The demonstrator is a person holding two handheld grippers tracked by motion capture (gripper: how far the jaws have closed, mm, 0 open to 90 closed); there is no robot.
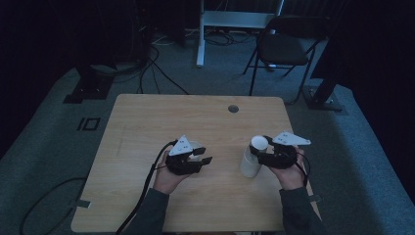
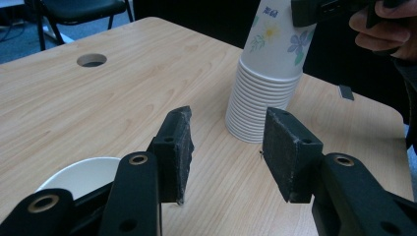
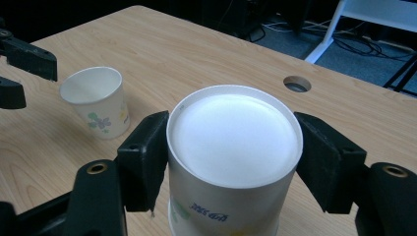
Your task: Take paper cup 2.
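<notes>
— What stood on the wooden table?

— A stack of upturned paper cups rested on its right half, rims down. A single flowered cup sat upright, well apart to the left.

— Anything else about the surface?

— A round cable hole pierced the far edge. The top was pale wood grain, with rounded corners, over grey carpet.

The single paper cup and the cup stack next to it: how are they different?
The single cup stands upright, mouth open to the top; the cup stack is upside down, its flat base on top. The single cup stands free beside the open left gripper; the stack's top cup sits between the right gripper's jaws. The single cup is much lower than the stack. Both are white with flower prints.
</notes>
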